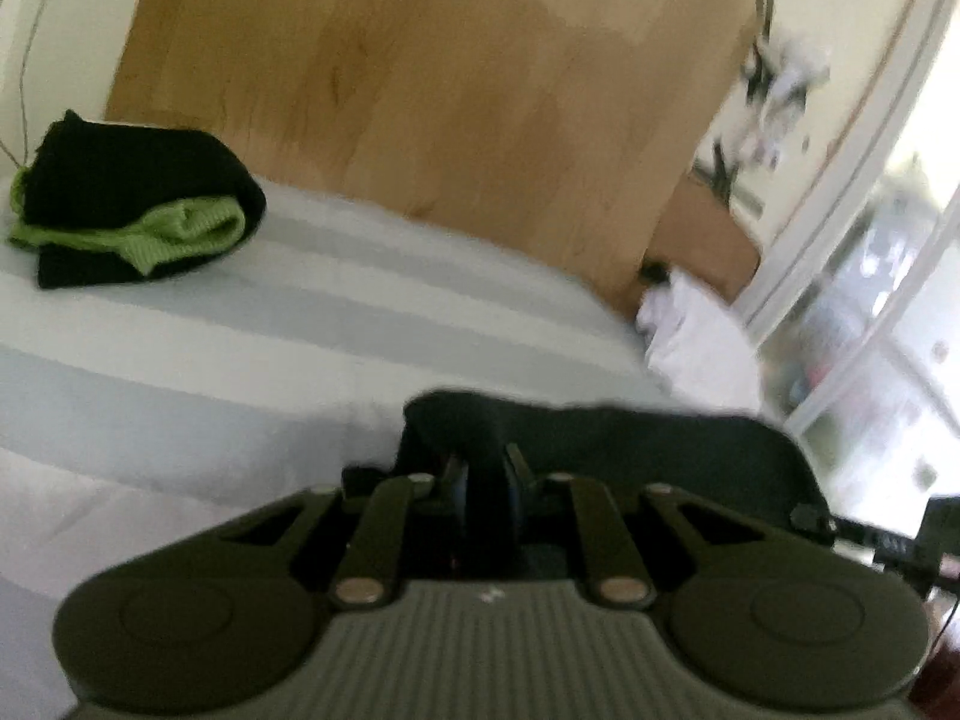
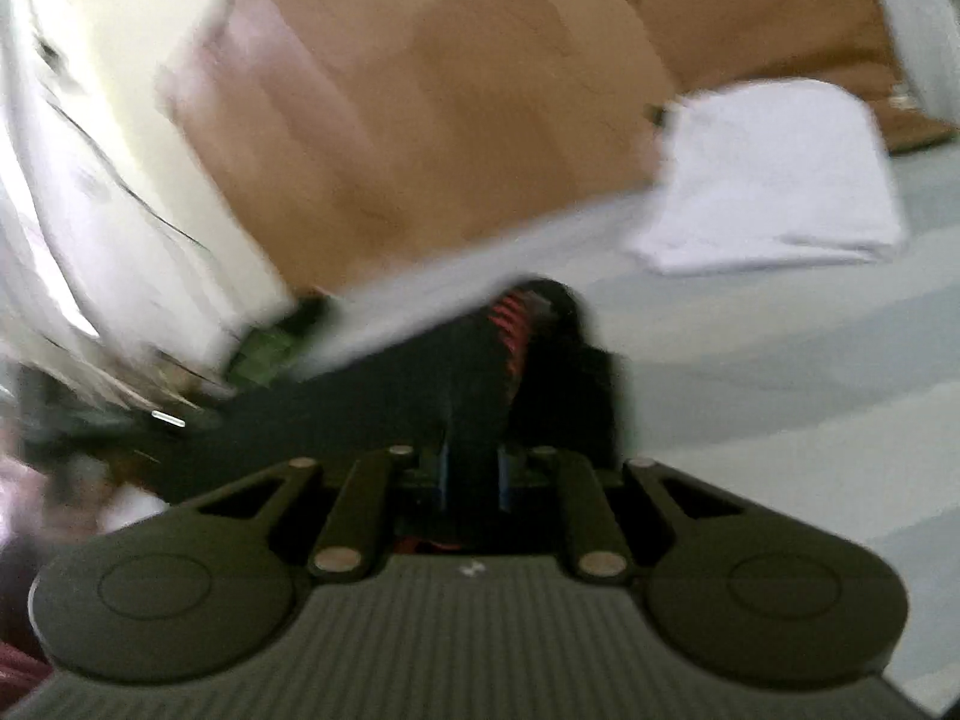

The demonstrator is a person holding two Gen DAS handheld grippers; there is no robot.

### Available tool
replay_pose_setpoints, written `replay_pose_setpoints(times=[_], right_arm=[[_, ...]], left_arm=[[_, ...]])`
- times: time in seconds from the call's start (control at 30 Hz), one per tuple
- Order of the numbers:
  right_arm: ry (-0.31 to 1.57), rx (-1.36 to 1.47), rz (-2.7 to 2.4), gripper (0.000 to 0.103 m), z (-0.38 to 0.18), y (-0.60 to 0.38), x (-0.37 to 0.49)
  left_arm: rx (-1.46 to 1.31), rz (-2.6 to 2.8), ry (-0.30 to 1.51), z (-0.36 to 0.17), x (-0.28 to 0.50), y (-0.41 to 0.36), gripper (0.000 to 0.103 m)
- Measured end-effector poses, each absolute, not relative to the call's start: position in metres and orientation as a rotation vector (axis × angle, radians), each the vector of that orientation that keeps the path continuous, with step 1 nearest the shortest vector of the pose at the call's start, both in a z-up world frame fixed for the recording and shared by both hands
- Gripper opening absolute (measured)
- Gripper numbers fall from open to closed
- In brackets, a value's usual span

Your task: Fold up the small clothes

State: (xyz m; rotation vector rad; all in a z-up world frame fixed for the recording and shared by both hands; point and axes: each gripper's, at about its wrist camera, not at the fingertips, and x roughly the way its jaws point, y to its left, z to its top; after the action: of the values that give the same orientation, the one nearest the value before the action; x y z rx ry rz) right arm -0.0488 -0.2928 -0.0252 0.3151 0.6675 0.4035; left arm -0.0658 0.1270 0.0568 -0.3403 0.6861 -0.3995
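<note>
Striped bedding point(image 1: 180, 348) is covering the bed below a wooden headboard point(image 1: 420, 90). Far left, a folded black-and-green pile point(image 1: 132, 204) is resting. Near centre, the left gripper point(image 1: 486, 474) is pinching a black garment point(image 1: 600, 432); the right gripper point(image 2: 474, 468) is clamping it too, white cloth point(image 2: 768, 180) lying far right.

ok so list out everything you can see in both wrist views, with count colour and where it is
black garment: one, black with a red-striped part seen in the right wrist view, held off the bed between both grippers
folded black and green pile: one, black with light green, far left on the bed
white folded cloth: one, white, at the bed's far edge by the headboard
bed cover: one, pale grey and white stripes, under everything
headboard: one, light brown wood, behind the bed
left gripper: one, dark, shut on the black garment
right gripper: one, dark, shut on the same garment
</note>
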Motion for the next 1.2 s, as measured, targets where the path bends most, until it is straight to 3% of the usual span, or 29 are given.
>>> replay_pose_setpoints(times=[0.13,0.3,0.47,0.67,0.73,0.77,0.8,0.87,0.97,1.03,1.07,1.1,1.2], right_arm=[[0.685,0.428,0.416,0.019,-0.035,-0.306,-0.045],[0.566,0.319,0.396,0.04,-0.01,-0.31,-0.065],[0.457,0.354,0.431,0.04,0.012,-0.301,-0.046],[0.521,0.267,0.534,0.038,0.0,-0.251,-0.01],[0.605,0.24,0.482,0.029,-0.021,-0.25,0.005],[0.59,0.242,0.466,0.02,-0.028,-0.257,0.004],[0.591,0.27,0.459,0.011,-0.03,-0.267,0.004],[0.612,0.359,0.462,0.011,-0.025,-0.284,-0.001],[0.6,0.477,0.47,0.023,-0.018,-0.315,-0.017],[0.604,0.552,0.448,0.04,-0.016,-0.334,-0.029],[0.617,0.573,0.426,0.059,-0.017,-0.339,-0.032],[0.64,0.602,0.413,0.063,-0.021,-0.347,-0.036],[0.722,0.714,0.437,0.064,-0.034,-0.358,-0.037]], left_arm=[[-0.265,-0.374,0.715,0.028,-0.059,0.105,0.012],[-0.295,-0.338,0.639,0.054,-0.073,0.121,0.026],[-0.42,-0.405,0.513,0.085,-0.074,0.124,0.024],[-0.305,-0.53,0.573,0.07,-0.054,0.058,0.024],[-0.274,-0.518,0.642,0.05,-0.045,0.047,0.024],[-0.226,-0.468,0.692,0.036,-0.04,0.041,0.023],[-0.175,-0.436,0.699,0.026,-0.039,0.038,0.012],[-0.147,-0.439,0.664,0.024,-0.046,0.04,0.011],[-0.169,-0.424,0.691,0.037,-0.049,0.046,0.011],[-0.238,-0.471,0.658,0.052,-0.052,0.05,0.012],[-0.271,-0.502,0.646,0.058,-0.052,0.051,0.012],[-0.306,-0.541,0.631,0.063,-0.052,0.049,0.012],[-0.335,-0.631,0.625,0.068,-0.049,0.027,0.012]])
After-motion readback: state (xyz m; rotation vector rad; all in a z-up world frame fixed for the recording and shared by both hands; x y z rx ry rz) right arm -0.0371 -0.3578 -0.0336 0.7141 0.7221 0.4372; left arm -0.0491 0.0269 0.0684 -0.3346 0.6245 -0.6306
